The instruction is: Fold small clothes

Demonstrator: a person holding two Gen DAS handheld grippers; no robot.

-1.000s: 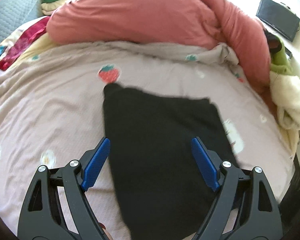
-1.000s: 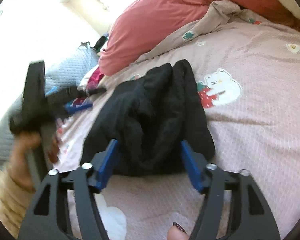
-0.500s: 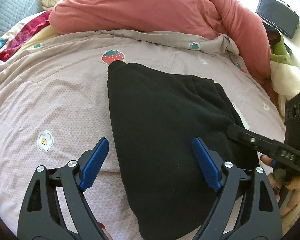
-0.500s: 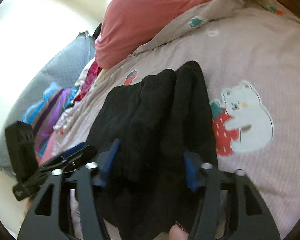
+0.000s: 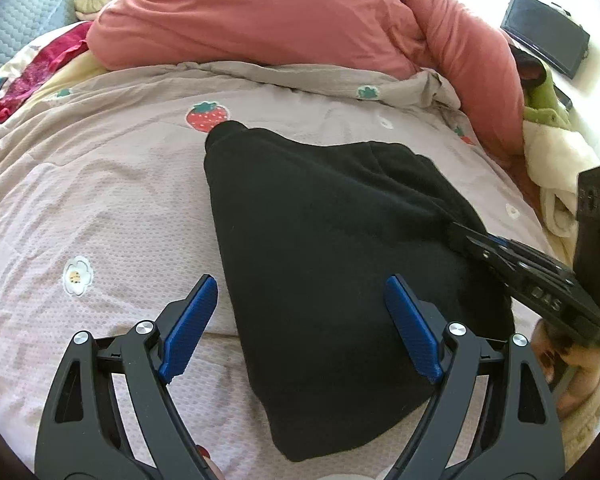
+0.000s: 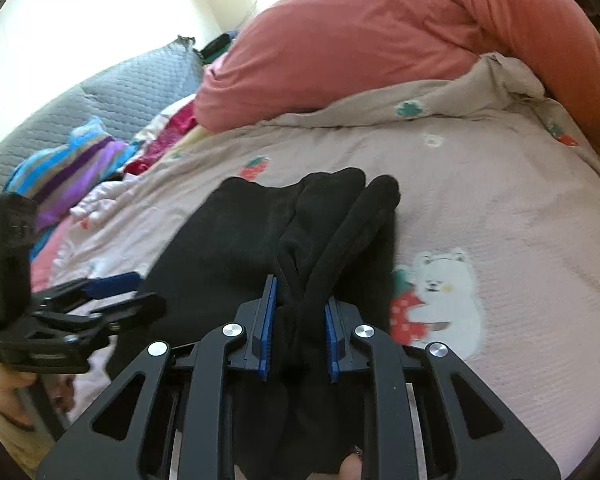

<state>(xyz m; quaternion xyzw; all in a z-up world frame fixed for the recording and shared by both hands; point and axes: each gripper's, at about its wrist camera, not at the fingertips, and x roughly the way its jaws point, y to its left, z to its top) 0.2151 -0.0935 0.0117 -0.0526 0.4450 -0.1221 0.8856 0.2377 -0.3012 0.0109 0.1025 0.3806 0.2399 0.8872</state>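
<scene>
**A:** What do you have on the left camera?

**B:** My left gripper point(image 5: 300, 328) has its blue pads point(image 5: 190, 322) spread wide and grips nothing. Between and beyond them lies the black garment point(image 5: 320, 248), spread on the pinkish bedspread point(image 5: 100, 200) with the printed strawberry point(image 5: 206, 116) right at its far corner. One pad sits over bare bedspread just left of the cloth; the other sits over the cloth itself. I can't tell whether either pad touches anything.

**A:** And the right one?

**B:** My right gripper point(image 6: 298, 330) is pinched on a bunched ridge of the black garment point(image 6: 240, 240). The pads point(image 6: 269, 320) press the fabric from both sides, with thick folds standing between them and running away toward the strawberry print. From the left camera I see that same tool point(image 5: 512, 256) coming in from the right edge, its tip buried in the cloth's right border.

**A:** Where does the garment sit relative to the rest of the bed?

**B:** Middle of the bedspread, near side of the big salmon-pink duvet point(image 5: 300, 20) heaped along the back. The printed bear point(image 6: 440, 284) lies just right of the cloth. A striped blue-and-purple piece point(image 6: 68, 168) and other clothes are piled well off to the left, against a grey quilted cushion point(image 6: 132, 88).
</scene>
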